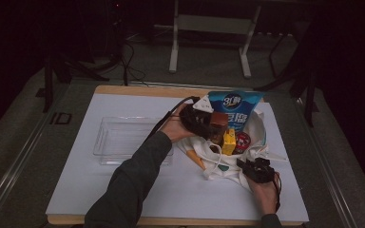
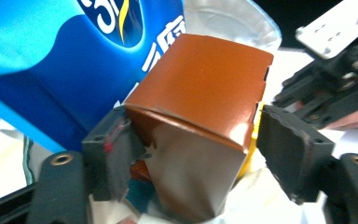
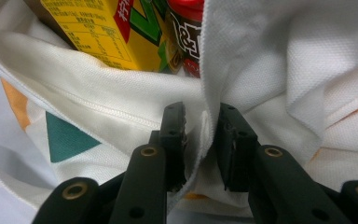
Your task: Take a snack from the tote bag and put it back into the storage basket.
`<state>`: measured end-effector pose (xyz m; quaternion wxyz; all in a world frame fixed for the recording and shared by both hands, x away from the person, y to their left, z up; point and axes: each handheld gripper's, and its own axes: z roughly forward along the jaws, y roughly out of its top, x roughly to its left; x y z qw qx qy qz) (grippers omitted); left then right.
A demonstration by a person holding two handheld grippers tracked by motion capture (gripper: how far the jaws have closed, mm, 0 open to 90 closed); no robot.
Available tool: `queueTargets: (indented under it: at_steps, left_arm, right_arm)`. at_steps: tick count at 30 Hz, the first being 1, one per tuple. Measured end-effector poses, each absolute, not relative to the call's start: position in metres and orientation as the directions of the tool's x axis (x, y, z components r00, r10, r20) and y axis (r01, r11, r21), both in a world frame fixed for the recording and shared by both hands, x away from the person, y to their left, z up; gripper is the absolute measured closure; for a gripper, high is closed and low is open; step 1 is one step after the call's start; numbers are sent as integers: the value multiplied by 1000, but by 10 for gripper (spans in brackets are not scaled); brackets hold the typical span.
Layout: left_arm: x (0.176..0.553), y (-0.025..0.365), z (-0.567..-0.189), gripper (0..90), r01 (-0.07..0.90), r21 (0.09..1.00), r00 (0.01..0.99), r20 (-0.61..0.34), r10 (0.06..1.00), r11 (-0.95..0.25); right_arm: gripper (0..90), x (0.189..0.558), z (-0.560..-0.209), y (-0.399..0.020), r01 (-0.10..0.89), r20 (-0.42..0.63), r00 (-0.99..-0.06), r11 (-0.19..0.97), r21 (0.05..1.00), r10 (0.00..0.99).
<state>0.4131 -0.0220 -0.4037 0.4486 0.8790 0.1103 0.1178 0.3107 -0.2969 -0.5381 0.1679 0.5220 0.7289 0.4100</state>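
Note:
A white tote bag [image 1: 217,167] lies open on the white board, with a blue snack pouch [image 1: 233,102], a yellow carton [image 1: 229,141] and a red-lidded can [image 1: 242,141] standing in it. My left gripper [image 1: 208,124] hangs over the bag's mouth, shut on a brown box [image 1: 219,120]. In the left gripper view the box [image 2: 205,84] sits tilted between both pads [image 2: 114,154], in front of the pouch [image 2: 51,60]. My right gripper [image 1: 255,167] pinches the bag's near rim. In the right gripper view, white fabric [image 3: 284,60] is folded between the jaws [image 3: 200,135], below the carton [image 3: 102,32] and the can [image 3: 186,32].
A clear plastic tray [image 1: 119,137] stands empty left of the bag, partly under my left forearm. The white board [image 1: 123,194] lies on a wooden tabletop. A metal stand's legs [image 1: 173,52] rise on the floor beyond the table's far edge.

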Motion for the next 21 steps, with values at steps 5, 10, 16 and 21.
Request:
queueTargets:
  at_steps: [5, 10, 16, 21]
  left_arm:
    - [417, -30, -403, 257, 87, 821, 948, 106, 299, -565]
    - [418, -34, -405, 262, 92, 821, 956, 84, 280, -563]
    - [414, -33, -402, 354, 81, 814, 962, 87, 259, -576]
    - [411, -35, -401, 373, 78, 810, 963, 91, 255, -581]
  right_arm:
    - [733, 311, -538, -297, 625, 186, -398, 117, 772, 898]
    - [732, 311, -538, -298, 625, 189, -400, 116, 772, 897]
    - [731, 311, -538, -298, 624, 191, -401, 115, 773, 896]
    - [731, 311, -538, -298, 624, 191, -401, 115, 773, 896]
